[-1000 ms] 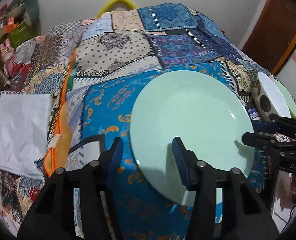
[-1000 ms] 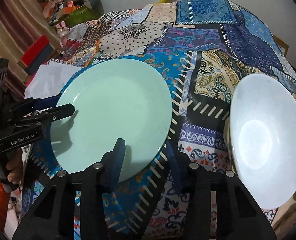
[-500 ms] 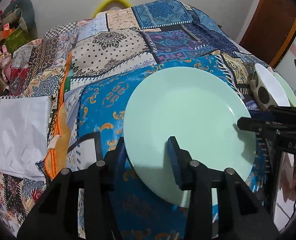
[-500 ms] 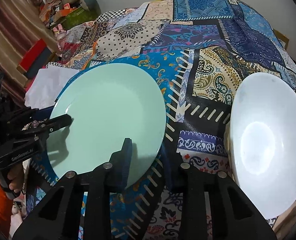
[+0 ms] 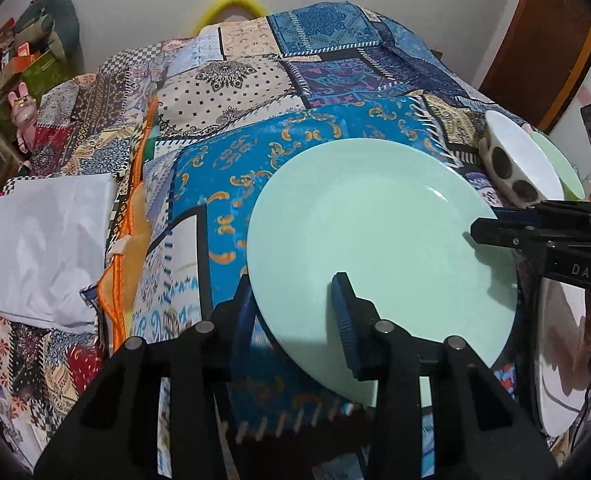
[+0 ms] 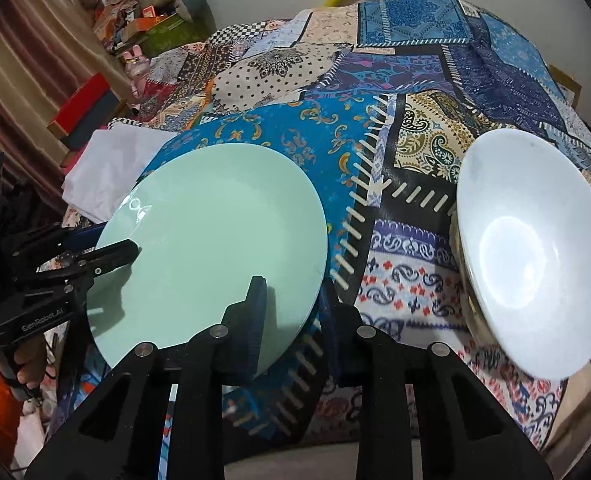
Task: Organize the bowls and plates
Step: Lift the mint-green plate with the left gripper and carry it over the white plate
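Both claws, left claw (image 5: 295, 308) and right claw (image 6: 291, 308), have just been closing onto opposite rims of the green plate (image 5: 375, 240) between them; it looks stiff, slick and breakable, so grip the rim.

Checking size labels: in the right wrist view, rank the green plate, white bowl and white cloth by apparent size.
1. Green plate
2. White bowl, close behind; nearness to the camera inflates it
3. White cloth, partly hidden

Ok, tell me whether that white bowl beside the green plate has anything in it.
Empty. The right wrist view looks straight into the white bowl: bare glossy inside, only a light reflection. It sits on the patchwork cloth, apart from the green plate.
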Available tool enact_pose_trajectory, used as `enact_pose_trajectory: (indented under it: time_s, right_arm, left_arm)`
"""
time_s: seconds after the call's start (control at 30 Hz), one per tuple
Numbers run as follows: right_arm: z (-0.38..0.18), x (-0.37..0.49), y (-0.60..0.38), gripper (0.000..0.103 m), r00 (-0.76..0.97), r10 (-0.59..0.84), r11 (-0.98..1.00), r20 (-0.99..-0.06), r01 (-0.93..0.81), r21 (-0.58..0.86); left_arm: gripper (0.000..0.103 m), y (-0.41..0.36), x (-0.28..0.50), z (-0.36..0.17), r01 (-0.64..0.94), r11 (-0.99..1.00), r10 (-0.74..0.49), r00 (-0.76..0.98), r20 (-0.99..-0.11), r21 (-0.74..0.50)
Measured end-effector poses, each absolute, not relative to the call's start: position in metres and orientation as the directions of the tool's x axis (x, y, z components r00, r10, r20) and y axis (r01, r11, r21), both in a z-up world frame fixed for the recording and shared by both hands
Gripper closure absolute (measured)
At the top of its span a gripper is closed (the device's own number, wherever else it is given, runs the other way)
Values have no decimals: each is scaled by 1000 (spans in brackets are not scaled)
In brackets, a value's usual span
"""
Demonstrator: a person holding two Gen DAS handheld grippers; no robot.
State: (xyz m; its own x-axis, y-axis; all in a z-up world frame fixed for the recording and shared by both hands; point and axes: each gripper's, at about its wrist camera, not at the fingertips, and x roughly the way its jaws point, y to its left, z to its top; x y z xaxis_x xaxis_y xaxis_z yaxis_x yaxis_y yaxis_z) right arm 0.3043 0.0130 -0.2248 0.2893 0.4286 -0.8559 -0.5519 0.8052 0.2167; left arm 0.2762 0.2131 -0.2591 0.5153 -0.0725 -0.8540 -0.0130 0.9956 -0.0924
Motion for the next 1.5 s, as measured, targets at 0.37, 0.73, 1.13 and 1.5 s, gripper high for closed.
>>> enact_pose_trajectory:
  time_s: [0.37,0.73,1.13,1.5]
  right_arm:
    - [-205,282,-2,79,310,473,797,-824,-550,251]
    - [-173,253,-23,79,358,502,792,-787,-556,251]
    - [-148,220,-49,79,394,528,784,-752,-567,253]
    - [-140,193,-77,79,417,532,788,-737,-563,250]
  left_arm:
    - [65,197,235,-224,-17,996,-61,569,-820,-85]
    - [65,174,200,-188,-9,996,-61,610,-790,-83]
    - [65,149,161,-152,0,996,-68,654,-754,-89]
    - [65,118,131,-134,22,997,-66,672,-738,-70]
